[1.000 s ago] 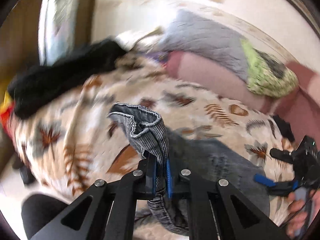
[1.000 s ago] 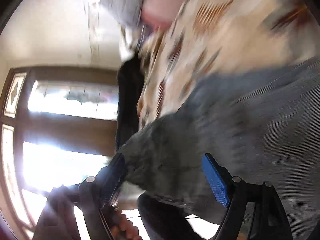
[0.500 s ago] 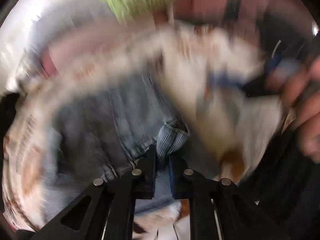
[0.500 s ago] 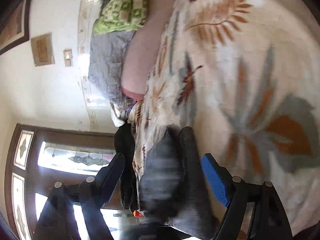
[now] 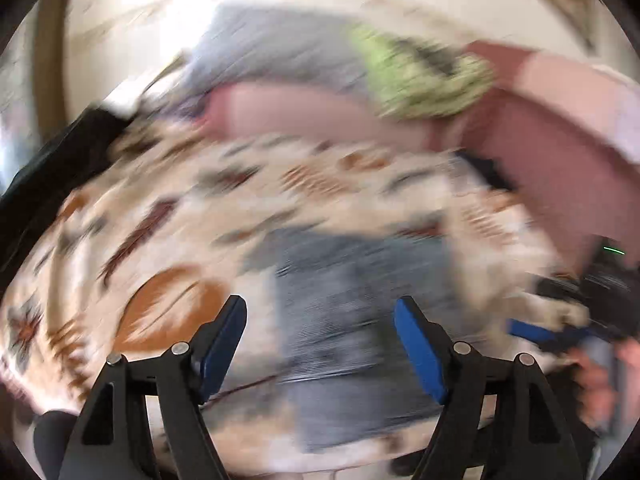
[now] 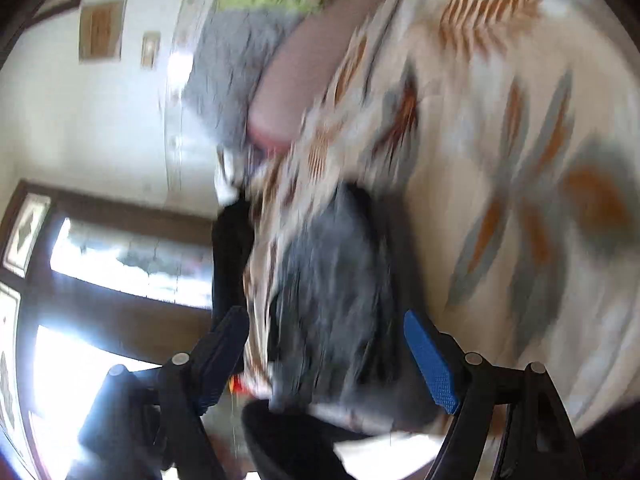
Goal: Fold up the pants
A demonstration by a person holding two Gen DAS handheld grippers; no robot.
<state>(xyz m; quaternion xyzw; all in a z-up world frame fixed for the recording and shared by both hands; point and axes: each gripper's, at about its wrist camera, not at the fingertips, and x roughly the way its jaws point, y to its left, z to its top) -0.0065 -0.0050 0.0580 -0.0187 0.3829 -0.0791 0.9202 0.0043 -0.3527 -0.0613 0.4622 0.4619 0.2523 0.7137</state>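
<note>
Your left gripper is opening, no longer pinching denim; your right gripper stands open, empty. The folded pants lie on the leaf-print bedspread ahead, long axis twelve to six, flat rather than lifted as before.

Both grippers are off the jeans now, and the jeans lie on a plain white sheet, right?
Not plain white. Both wrist views show the jeans on a cream sheet printed with brown and grey leaves. The rest holds: the left gripper's jaws are opening and the right gripper is open, neither pinching denim.
</note>
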